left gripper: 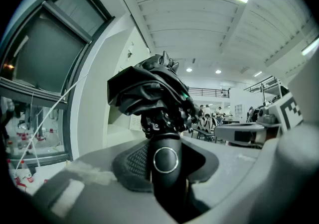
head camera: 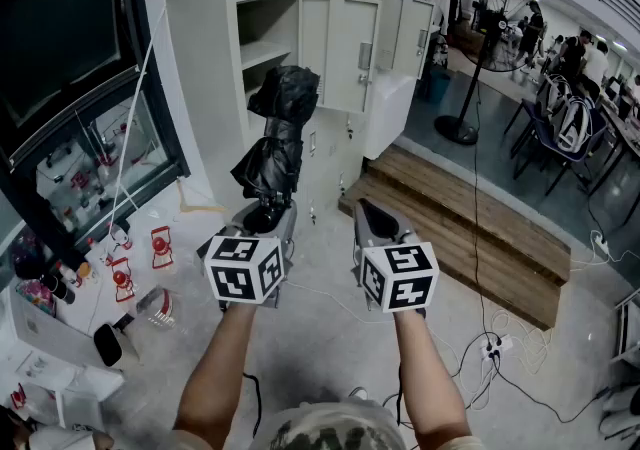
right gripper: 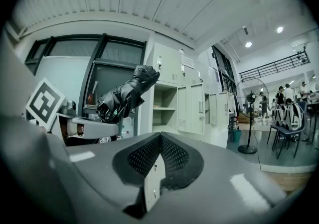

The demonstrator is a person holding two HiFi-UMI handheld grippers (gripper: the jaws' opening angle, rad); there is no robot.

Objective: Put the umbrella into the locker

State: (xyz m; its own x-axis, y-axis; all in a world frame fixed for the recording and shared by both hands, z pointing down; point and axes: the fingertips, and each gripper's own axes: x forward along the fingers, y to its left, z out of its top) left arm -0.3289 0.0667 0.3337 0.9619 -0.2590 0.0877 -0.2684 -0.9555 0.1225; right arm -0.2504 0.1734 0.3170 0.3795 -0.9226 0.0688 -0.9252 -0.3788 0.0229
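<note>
A folded black umbrella (head camera: 275,143) stands upright in front of the white lockers (head camera: 345,58). My left gripper (head camera: 268,220) is shut on its black handle (left gripper: 166,168), and the bunched canopy (left gripper: 149,93) rises above the jaws. One locker compartment (head camera: 265,38) stands open, its door (head camera: 350,53) swung out, just behind the umbrella's top. My right gripper (head camera: 378,223) is level beside the left one, shut with nothing in it. In the right gripper view the umbrella (right gripper: 127,93) leans toward the open shelves (right gripper: 164,108), beyond my right gripper (right gripper: 159,156).
A standing fan (head camera: 495,8) and a low wooden step (head camera: 470,223) are to the right of the lockers. Cables and a power strip (head camera: 495,346) lie on the floor at the right. Red items (head camera: 160,246) and clutter sit below the window (head camera: 70,88). Chairs and people (head camera: 570,118) are far right.
</note>
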